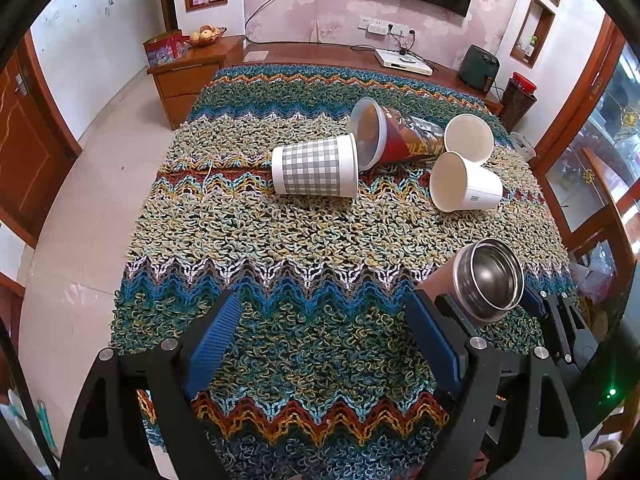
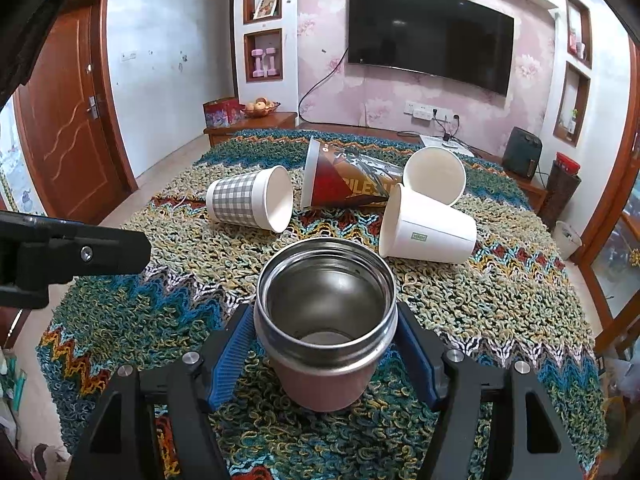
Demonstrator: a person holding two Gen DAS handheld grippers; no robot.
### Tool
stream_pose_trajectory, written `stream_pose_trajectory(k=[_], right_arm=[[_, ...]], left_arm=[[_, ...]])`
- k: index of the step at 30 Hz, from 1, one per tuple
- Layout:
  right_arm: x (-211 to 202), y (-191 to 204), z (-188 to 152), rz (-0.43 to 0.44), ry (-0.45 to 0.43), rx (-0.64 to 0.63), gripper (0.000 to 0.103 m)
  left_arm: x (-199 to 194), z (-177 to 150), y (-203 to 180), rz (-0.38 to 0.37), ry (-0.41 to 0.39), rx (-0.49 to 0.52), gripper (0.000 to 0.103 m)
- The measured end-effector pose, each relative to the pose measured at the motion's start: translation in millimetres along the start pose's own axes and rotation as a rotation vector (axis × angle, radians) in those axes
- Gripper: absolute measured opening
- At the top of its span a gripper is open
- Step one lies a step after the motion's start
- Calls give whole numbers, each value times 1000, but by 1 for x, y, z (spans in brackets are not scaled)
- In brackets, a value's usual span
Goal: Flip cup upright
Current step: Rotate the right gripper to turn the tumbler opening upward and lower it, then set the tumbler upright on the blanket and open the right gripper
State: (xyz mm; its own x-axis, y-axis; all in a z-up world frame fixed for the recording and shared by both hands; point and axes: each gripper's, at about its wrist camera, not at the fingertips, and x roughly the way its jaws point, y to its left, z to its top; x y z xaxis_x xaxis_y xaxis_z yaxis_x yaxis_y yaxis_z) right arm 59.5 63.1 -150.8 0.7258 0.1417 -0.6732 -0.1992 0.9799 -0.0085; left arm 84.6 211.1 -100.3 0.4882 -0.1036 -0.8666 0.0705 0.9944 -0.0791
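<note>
Your right tongs [image 2: 325, 354] hold the steel cup [image 2: 326, 320] at lower centre of the right view, blue pads [image 2: 230, 360] on either flank just under its rim; your left tongs [image 1: 324, 344] stand wide and hold nothing, low in the left view.

Handling, as a judgement: the cup is rigid double-walled metal, heavier than the paper cups behind it and not fragile, but its polished collar looks slippery. Grip the matt pinkish body below the collar, where the ribbed pads will bite. The looped knit cloth [image 2: 500, 308] on the table gives a soft, uneven footing, so set the base down flat before you let go.

What each view adds:
- Right view: looks straight into the cup's mouth, which opens upward toward the camera, base low toward the cloth; whether the base touches the cloth you cannot tell.
- Left view: shows the same cup [image 1: 490, 280] from the side at lower right, tilted, with the right tongs [image 1: 532, 308] around it.
- Both views: the checked cup [image 1: 316, 166], printed cup [image 1: 394, 132] and two white cups [image 1: 464, 182] [image 1: 470, 136] lie on their sides, upper centre.
</note>
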Motion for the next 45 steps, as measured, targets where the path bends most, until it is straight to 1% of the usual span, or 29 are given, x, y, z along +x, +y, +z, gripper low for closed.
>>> stream_pose_trajectory(k=[16,24,31,37,42,45], right_arm=[[-23,-7,6,-8,-40,45,71],[-41,-10,14,-2,-53,59,71],[-57,-10,25,-18,-64,65,71],[-71,-14,40,-23,-48,83,71],[-83,-17,51,-49,-32,90,71],[-92,-22,60,-49,-7,116,71]], left_arm=[[-16,-1,-3,0,-21,4,87],[-30,2,-4,-8,-36,0,87],[-46,7,-9,-11,-54,7,87],[-66,12,-10,-11,-86,4,87],[-80,15,-11,-11,-112,1,87],[-86,17,-12,-12,-123,0,87]])
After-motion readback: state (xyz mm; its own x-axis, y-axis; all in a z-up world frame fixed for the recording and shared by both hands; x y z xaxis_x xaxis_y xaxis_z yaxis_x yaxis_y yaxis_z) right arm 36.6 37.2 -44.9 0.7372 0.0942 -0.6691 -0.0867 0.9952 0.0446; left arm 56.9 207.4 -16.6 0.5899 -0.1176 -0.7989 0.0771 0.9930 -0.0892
